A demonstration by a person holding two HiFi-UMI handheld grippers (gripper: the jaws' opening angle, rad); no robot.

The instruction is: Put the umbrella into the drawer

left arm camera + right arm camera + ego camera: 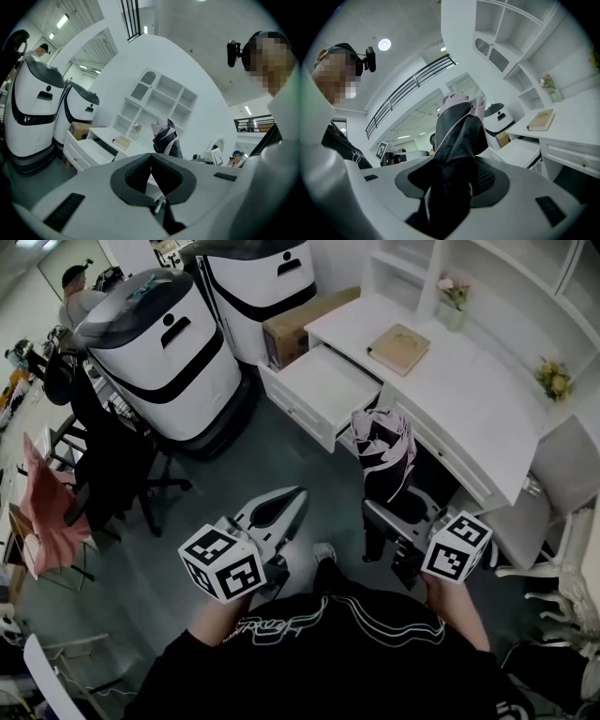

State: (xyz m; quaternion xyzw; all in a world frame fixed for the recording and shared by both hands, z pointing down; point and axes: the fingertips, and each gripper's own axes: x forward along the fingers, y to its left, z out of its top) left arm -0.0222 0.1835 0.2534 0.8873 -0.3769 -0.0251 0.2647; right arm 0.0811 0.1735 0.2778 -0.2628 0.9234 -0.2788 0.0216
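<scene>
A folded black and pale-pink umbrella stands upright in my right gripper, whose jaws are shut on its lower part; the right gripper view shows it rising between the pads. My left gripper is shut with nothing in it, its tips touching in the left gripper view, where the umbrella shows ahead. The white drawer stands pulled out of the white desk, its inside bare, a short way beyond and left of the umbrella.
Two large white-and-black robots stand left of the drawer, a cardboard box behind it. On the desk lie a tan book and two flower vases. A black office chair is at left, a white chair at right.
</scene>
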